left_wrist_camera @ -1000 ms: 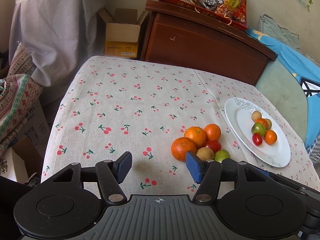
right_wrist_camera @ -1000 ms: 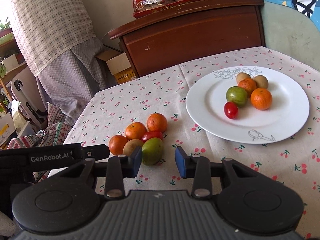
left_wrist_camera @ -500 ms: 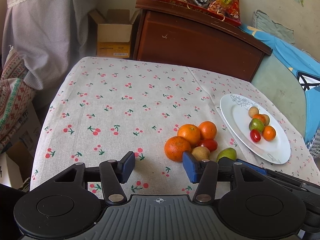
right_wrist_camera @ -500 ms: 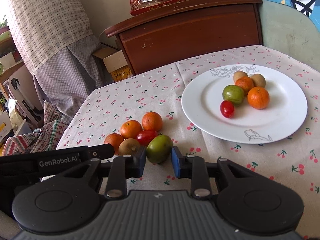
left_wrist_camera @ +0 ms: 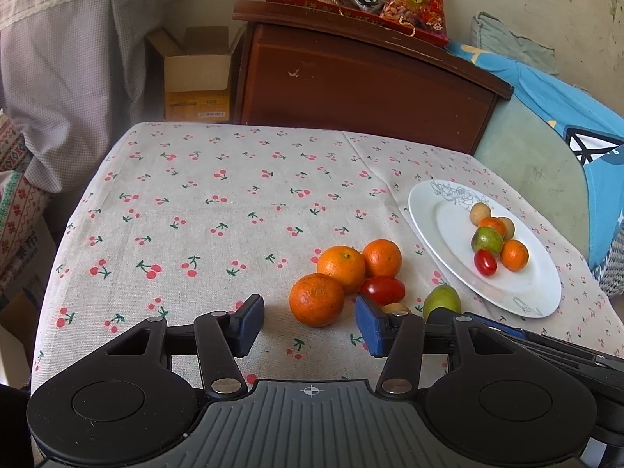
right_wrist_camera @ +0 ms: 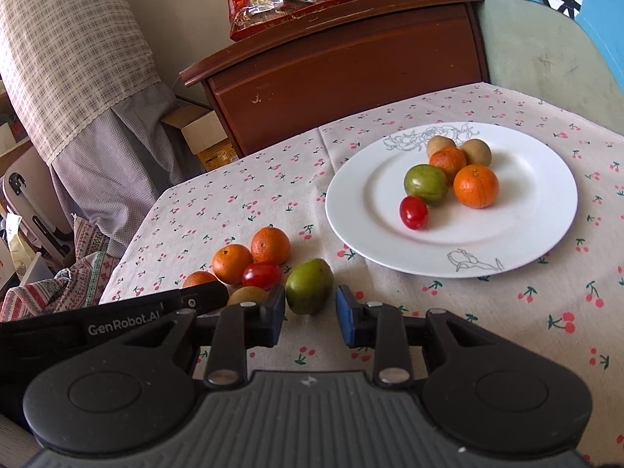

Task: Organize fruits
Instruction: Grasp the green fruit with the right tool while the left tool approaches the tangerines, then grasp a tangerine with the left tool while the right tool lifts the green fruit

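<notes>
— Where the green fruit (right_wrist_camera: 309, 286) lies on the cherry-print cloth (right_wrist_camera: 241, 202), is the right gripper (right_wrist_camera: 308, 314) holding it?

— No; its jaws stand narrowly apart just short of the fruit, not touching it.

— And the left gripper (left_wrist_camera: 310, 325)?

— Spread wide, just short of the nearest orange (left_wrist_camera: 316, 299), left of the green fruit.

— The rest?

— Two more oranges, a red tomato (right_wrist_camera: 262, 275) and a brown fruit (right_wrist_camera: 246, 295) cluster left of the green fruit; the white plate (right_wrist_camera: 538, 230), with six small fruits on it, sits to its right.
</notes>
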### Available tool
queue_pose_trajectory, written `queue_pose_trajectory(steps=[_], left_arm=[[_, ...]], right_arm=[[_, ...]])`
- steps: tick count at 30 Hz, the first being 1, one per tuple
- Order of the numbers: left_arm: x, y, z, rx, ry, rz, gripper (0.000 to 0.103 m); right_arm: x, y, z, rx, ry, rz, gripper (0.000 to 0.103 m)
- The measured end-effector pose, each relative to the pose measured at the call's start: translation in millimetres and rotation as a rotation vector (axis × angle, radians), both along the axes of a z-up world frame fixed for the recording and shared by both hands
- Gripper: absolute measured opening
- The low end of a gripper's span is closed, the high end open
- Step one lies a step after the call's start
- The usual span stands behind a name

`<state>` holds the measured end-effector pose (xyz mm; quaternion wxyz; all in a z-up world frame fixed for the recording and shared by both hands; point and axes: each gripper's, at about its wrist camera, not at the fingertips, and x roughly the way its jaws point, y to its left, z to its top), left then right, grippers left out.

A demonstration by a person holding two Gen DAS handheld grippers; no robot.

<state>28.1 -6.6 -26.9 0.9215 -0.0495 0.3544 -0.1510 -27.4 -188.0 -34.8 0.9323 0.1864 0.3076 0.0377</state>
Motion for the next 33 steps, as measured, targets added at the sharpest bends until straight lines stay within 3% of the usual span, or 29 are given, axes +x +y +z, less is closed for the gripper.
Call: queue_pose_trajectory(steps=[4,8,10,16,19,33], left_arm=[[2,-2,-1,0.008,-0.011,0.000,0.048],[3,-1,-1,0.006,-0.013,0.005,0.037],[3,-2,-2,0.009,-0.015,0.002,0.036],[1,-11,-3,0.056,-0.040,-0.029,0.036],[-1,-14,-3,0.080,-0.050,-0.031,0.029],[-16,-8,6,0.072,-0.033,-0.028,0.028]], right_arm=[[1,1,0,0.004,-0.002,-0.004,0.030],[3,1,0,0.007,-0.005,-0.006,0.031],[4,2,-1,0.006,-0.006,-0.001,0.031],[4,3,-1,-0.002,-0.007,0.003,0.030],[5,4,-1,-0.007,-0.005,0.002,0.028],[-11,1,9,-0.015,-0.012,0.004,0.027]])
